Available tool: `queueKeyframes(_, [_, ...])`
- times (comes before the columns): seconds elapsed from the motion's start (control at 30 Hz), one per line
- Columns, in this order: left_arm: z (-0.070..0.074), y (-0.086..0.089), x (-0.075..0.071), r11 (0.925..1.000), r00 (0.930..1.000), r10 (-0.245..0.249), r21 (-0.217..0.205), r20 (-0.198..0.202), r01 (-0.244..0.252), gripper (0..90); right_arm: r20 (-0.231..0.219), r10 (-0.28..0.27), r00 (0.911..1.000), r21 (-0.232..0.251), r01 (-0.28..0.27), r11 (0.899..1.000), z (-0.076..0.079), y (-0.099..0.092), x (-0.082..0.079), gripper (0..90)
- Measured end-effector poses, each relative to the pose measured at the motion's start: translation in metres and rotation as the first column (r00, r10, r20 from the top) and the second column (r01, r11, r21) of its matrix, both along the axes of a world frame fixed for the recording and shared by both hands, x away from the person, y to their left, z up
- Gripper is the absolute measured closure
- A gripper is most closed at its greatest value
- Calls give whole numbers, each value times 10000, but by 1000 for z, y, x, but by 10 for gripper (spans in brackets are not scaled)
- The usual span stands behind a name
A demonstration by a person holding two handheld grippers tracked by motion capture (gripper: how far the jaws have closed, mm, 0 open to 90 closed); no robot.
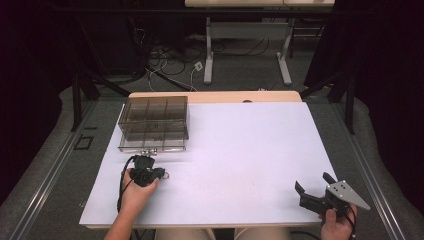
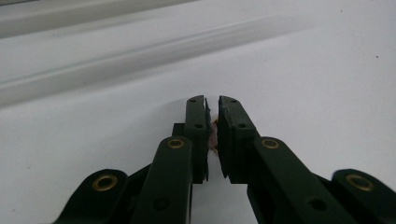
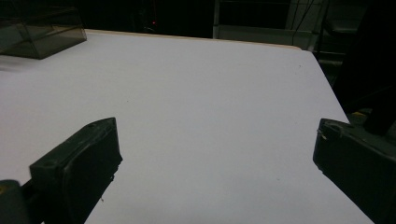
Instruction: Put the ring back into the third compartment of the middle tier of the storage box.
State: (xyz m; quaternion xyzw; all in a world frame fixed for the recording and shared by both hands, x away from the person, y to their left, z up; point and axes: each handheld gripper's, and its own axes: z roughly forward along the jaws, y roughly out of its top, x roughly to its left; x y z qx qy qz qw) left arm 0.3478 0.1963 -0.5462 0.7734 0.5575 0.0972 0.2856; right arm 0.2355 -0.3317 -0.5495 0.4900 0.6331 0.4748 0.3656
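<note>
The left gripper (image 1: 146, 159), just in front of the smoky plastic organizer box (image 1: 154, 123) on the white table (image 1: 240, 150), has its jaws almost together on a small pinkish thing (image 2: 213, 137), while the right gripper (image 1: 315, 187), well apart from that box, stands wide open.

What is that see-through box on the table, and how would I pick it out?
Start at the white table and look to its far left corner. There stands a smoky, see-through plastic box split by thin walls into small compartments, with a small metal clasp at its near edge. The left gripper, nearly shut, sits just in front of it. It is the only container on the table.
</note>
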Motion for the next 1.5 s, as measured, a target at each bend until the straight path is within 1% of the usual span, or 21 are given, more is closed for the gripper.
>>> queueKeyframes(0.13, [0,-1,0,10000,10000,-30,52,0,30,833,-36,2,10000,-83,-2,10000,0,0,0,3])
queueKeyframes(0.2, [0,-1,0,10000,10000,-39,29,3,39,835,0,7,10000,-33,-7,10000,0,0,0,3])
queueKeyframes(0.23, [0,-1,0,10000,10000,-46,26,9,46,836,-79,-33,10000,-88,32,10000,0,0,0,3])
queueKeyframes(0.33, [0,-1,-1,10000,10000,-48,-9,28,48,843,38,12,10000,-15,-12,10000,0,0,0,3])
queueKeyframes(0.43, [0,-1,-1,10000,10000,-66,-4,20,66,851,-6,-33,10000,40,33,10000,0,0,0,3])
queueKeyframes(0.6, [0,-1,0,10000,10000,-82,-9,2,82,859,-38,-12,10000,-65,12,10000,0,0,0,3])
queueKeyframes(0.8, [0,-1,-1,9998,9998,-194,99,41,194,862,-100,-48,9999,-42,48,10000,0,0,0,4])
queueKeyframes(1.0, [0,-2,-1,9996,9997,-211,185,115,209,868,8,-35,10000,-7,35,10000,0,0,0,4])
queueKeyframes(1.03, [0,-2,-1,9996,9997,-222,198,124,219,869,-33,-17,10000,-81,17,10000,0,0,0,3])
queueKeyframes(1.23, [0,-2,-1,9996,9996,-210,177,166,207,871,-79,-73,9999,-26,73,10000,0,0,-1,4])
queueKeyframes(1.3, [0,-2,-1,9997,9996,-201,159,178,199,872,27,-25,10000,-9,25,10000,0,0,0,4])
queueKeyframes(1.5, [3,-1,-1,9997,9996,-209,149,188,206,873,37,9,10000,14,-9,10000,0,0,0,4])
